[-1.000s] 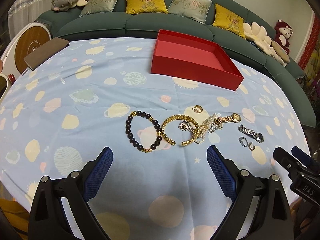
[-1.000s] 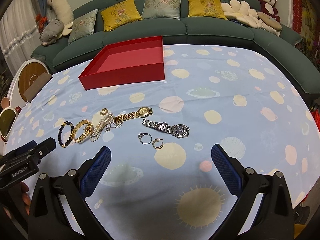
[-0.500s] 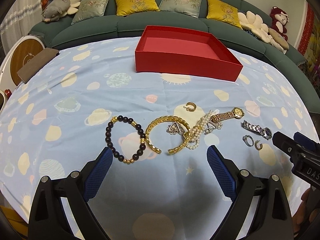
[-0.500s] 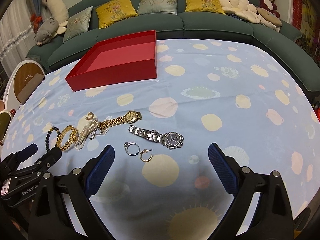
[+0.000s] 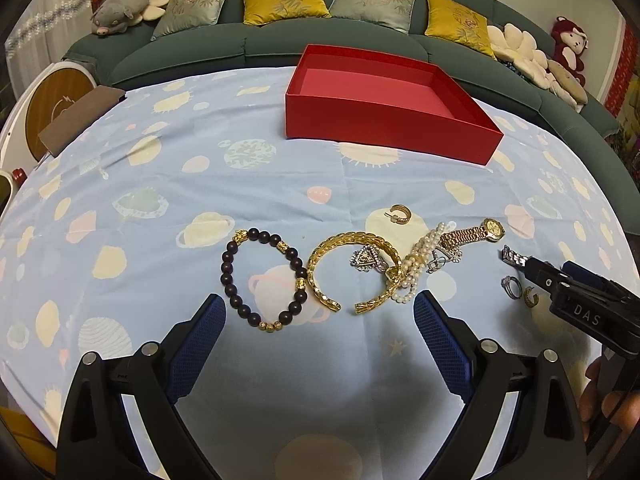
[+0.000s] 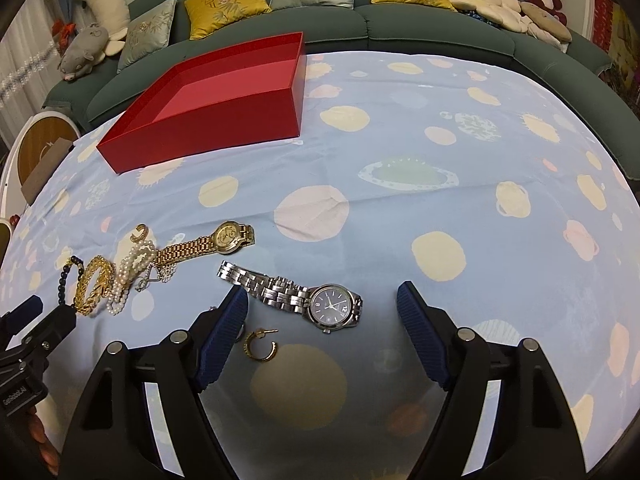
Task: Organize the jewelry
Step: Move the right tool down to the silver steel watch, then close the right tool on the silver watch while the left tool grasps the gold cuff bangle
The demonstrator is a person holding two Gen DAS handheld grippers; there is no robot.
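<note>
Jewelry on the desk, red box bare inside

Jewelry lies loose on the desk (image 5: 280, 184), which is covered by a pale blue cloth printed with planets. At the far side stands a shallow open red cardboard box (image 5: 384, 120); its pink floor is bare as far as both views show.

On the left wrist view, a dark bead bracelet with gold spacers (image 5: 262, 278) lies beside an open gold chain-pattern cuff bangle (image 5: 352, 270). A small silver triangular pendant (image 5: 366, 260) sits inside the bangle's curve. A white pearl strand (image 5: 418, 266) overlaps the bangle's right end and touches the gold-band watch (image 5: 474, 234). A lone gold hoop earring (image 5: 400, 215) lies just beyond them.

The left gripper (image 5: 320, 328) hangs above the cloth with its blue-padded fingers spread wide and nothing between them; the bead bracelet and bangle lie just ahead.

The right gripper (image 6: 322, 320) is low over the silver steel-link watch with a dark blue dial (image 6: 308, 296). Its fingers are closing; the watch case lies between them, and the pads do not press on it. A second gold hoop earring (image 6: 261, 345) lies just beside the left finger (image 6: 222, 334), and a silver ring (image 5: 512, 286) sits next to it, mostly hidden in the right wrist view.
</note>
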